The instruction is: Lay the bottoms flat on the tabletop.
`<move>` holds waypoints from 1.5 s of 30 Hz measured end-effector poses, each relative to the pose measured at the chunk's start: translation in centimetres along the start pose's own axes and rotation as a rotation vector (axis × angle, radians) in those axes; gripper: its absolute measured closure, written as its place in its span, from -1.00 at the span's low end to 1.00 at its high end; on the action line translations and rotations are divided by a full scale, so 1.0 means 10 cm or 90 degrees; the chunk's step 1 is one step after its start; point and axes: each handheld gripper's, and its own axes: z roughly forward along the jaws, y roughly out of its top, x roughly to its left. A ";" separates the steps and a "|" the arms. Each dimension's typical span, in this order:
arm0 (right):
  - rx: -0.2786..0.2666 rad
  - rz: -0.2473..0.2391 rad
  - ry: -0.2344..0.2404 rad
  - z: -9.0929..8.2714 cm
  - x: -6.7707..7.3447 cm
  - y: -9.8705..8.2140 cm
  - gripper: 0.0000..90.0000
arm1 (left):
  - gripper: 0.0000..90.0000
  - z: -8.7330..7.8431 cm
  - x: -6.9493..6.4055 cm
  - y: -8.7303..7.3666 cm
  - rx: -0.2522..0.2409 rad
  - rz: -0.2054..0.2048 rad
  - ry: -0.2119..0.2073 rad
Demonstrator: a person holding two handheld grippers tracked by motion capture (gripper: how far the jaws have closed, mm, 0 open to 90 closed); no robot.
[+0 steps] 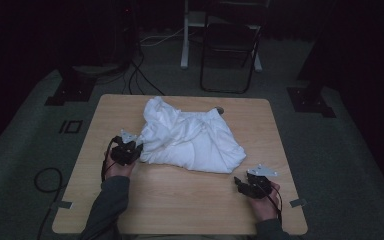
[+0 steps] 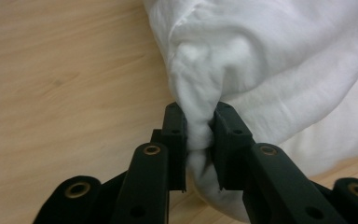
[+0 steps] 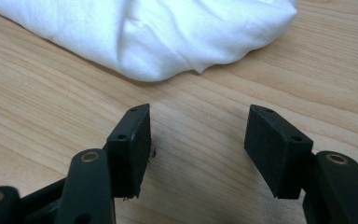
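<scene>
The left gripper (image 1: 139,146) sits at the left edge of a crumpled white garment (image 1: 190,137) on a light wooden table (image 1: 180,200). In the left gripper view its two black jaws stand close together with a bunched fold of the white garment (image 2: 200,126) pinched between them; the pads (image 2: 176,135) press on the cloth from both sides, and the fold bulges out above the jaw tips and hangs out again below them. The rest of the garment spreads away ahead of the jaws and to their right, while bare tabletop (image 2: 65,84) lies to their left. The person's left hand (image 1: 120,165) wraps the body of this gripper, with a dark sleeve (image 1: 111,200) behind it.

The garment lies in a rumpled heap across the middle of the table, between the two grippers, with its far end humped up towards the far edge.

The right gripper (image 1: 237,181) rests low over the table near the garment's near right corner, apart from the cloth. In the right gripper view its jaws stand wide apart with only bare wood (image 3: 200,140) between them, and the pads (image 3: 133,140) touch nothing. The rounded hem of the garment (image 3: 168,32) lies ahead of the jaws, a little beyond their tips and mostly to their left. The person's right hand (image 1: 265,202) holds this gripper from behind, near the table's near right corner.
</scene>
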 end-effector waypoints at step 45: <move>0.008 -0.060 0.057 0.53 0.44 0.57 -0.03 | 0.15 0.31 -0.20 -0.30 0.044 0.014 -0.020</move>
